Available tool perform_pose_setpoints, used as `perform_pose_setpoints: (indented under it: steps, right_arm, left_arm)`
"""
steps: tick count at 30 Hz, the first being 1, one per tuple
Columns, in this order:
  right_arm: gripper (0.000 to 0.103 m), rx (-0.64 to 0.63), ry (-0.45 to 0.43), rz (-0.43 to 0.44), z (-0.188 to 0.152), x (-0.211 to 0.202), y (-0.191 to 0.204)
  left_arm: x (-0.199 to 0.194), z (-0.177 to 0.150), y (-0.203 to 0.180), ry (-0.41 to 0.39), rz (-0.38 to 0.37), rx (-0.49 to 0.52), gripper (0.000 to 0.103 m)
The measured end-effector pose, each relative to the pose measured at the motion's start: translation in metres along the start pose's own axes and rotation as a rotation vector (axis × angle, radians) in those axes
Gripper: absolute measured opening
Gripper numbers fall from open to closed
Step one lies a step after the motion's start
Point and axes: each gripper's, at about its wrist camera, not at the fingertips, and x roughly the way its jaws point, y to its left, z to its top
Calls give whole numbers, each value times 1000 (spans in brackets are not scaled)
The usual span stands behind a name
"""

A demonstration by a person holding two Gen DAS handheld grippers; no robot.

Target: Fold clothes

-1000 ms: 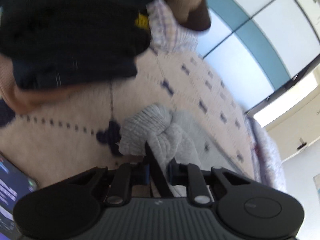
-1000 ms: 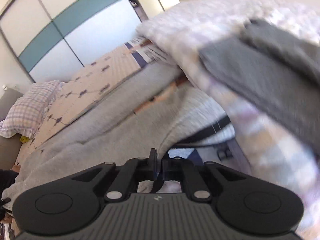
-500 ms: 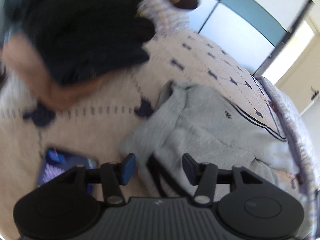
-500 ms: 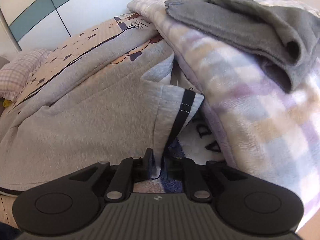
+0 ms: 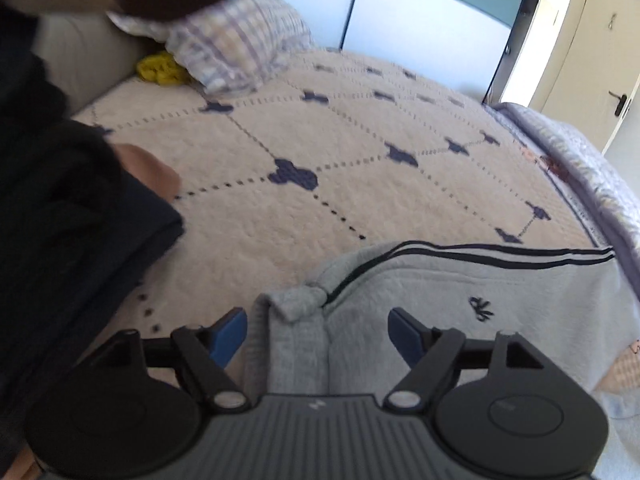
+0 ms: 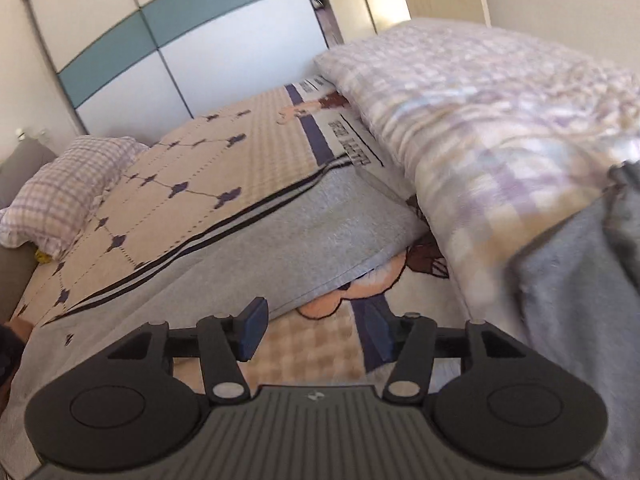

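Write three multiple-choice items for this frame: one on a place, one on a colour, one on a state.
1. Where does the grey garment lie?
A. on the patterned bedspread
B. on the floor
C. on a chair

2. What colour are the stripes along the garment's edge?
A. red
B. dark navy
C. yellow

3. How does the left gripper stand?
A. clamped on the checked pillow
B. shut with nothing in it
C. jaws apart, pads clear of the cloth

Answers: 1 A, the garment is spread flat on the bedspread; 2 B, dark stripes run along its far edge; 3 C, both blue pads stand wide, opening, with the cloth's corner between them but unpressed.
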Motion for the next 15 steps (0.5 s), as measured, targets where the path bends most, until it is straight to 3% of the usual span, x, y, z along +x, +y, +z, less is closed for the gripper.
perform_pose_setpoints:
  steps: [3,4,6,8,10,13,15]
  right_arm:
    - [56,29,22,-143,21,51,-5]
    - [56,70,32,-154,23,62,-10]
    - [48,158,55,-146,22,83,-23]
    - [33,184,63,-143,18,99,-26]
    - [10,145,31,-159,17,103,-22]
    - [7,135,-53,-132,23,86,-13]
    - [6,98,-172,-119,26,56,0]
  left_arm:
    - [29,5,-3,37,-23,1,80]
    - [34,5,-4,42,-6,7,80]
    - [46,3,-4,43,31,10,70]
    - [52,3,-6,35,54,18,51]
    - [45,8,-6,15,44,-10,42]
    - [31,19,-2,-33,24,-76,18]
    - [18,28,2,-83,6,-119,17]
